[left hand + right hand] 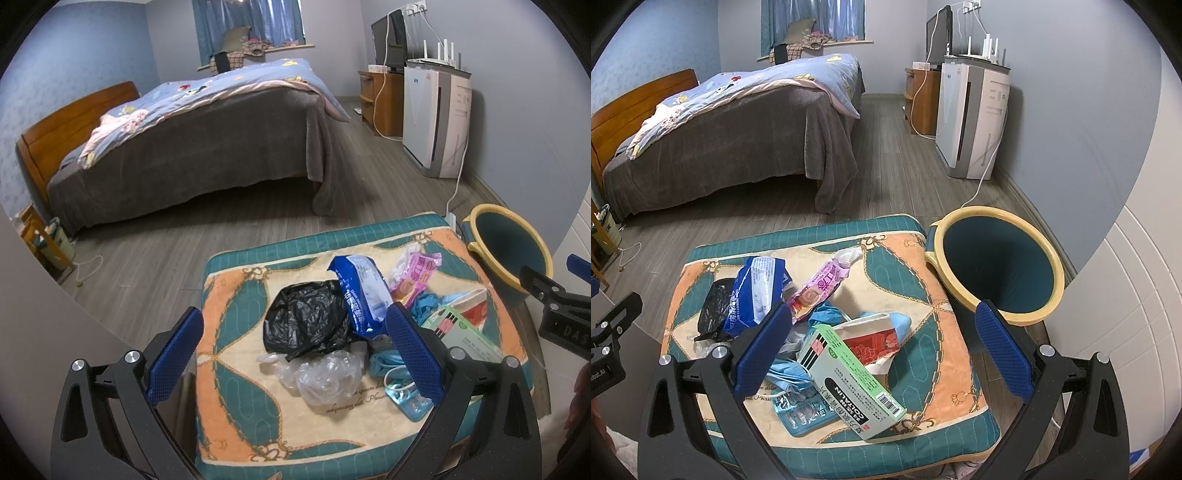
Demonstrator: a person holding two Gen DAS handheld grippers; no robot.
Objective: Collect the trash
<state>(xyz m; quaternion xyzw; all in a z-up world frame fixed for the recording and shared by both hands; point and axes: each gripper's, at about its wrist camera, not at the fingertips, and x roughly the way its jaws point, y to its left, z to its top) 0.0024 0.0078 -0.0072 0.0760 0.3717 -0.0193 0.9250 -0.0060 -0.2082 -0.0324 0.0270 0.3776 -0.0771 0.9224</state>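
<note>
Here, crumpled wrappers [364,291] and a green box [849,380] litter the cushion [923,373].

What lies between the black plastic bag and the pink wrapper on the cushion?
The blue snack bag lies between the black plastic bag and the pink wrapper, overlapping the black bag's edge. Both wrist views show this.
</note>
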